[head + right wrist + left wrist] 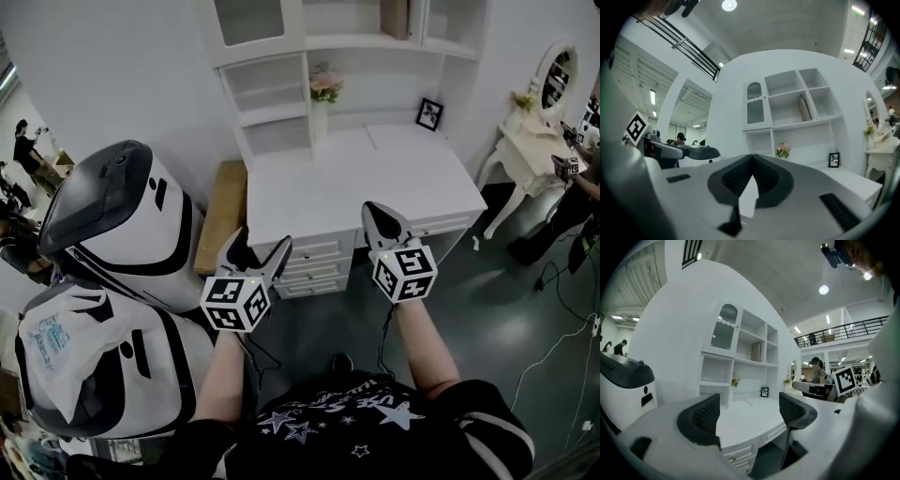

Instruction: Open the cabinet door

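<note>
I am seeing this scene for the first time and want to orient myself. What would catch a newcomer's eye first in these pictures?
First come the two hand-held grippers low in the head view's centre, each with a marker cube: the left hand-held gripper open, the right hand-held gripper shut. Beyond them stands a white desk with shelves and pink flowers; bulky white-and-black machines fill the left.

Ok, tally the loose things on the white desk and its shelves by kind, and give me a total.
Vase of flowers: 1
Picture frame: 1
Brown item, too small to identify: 1
Total: 3
</note>
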Motion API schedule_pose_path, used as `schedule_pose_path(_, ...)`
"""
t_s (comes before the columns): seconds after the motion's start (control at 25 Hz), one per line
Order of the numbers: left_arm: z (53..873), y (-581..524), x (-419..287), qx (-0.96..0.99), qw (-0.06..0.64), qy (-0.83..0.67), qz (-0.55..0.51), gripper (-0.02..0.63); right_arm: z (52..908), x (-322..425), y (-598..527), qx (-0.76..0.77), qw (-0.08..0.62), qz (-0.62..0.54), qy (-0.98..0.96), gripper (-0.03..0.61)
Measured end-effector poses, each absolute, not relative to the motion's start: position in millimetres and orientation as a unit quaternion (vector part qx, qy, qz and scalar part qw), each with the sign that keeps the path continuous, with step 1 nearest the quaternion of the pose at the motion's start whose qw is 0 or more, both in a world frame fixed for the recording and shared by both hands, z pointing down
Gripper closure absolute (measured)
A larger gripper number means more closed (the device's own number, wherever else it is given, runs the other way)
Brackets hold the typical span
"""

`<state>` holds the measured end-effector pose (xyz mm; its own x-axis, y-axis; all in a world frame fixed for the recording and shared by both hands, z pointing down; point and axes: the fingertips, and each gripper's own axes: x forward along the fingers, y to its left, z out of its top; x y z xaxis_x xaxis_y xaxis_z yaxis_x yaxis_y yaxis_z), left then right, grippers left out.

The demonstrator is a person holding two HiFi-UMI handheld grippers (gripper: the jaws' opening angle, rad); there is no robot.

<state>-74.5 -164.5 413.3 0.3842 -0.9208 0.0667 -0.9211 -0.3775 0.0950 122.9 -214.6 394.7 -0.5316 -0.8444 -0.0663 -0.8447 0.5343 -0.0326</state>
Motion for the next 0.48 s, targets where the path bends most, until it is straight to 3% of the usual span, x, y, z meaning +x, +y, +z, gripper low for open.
schedule_pose_path(0.28, 394, -218, -40, 0.826, 0.034, -0.563, -0.021, 0.161, 387, 151, -273, -0.461, 0.044, 0.008, 0.886, 0.572)
schedule_pose_path(0.48, 374, -241, -29, 0.822, 0.020, -0.567, -0.044, 0.158, 374, 154, -297, -0.448, 0.051, 0.014, 0.893, 0.572)
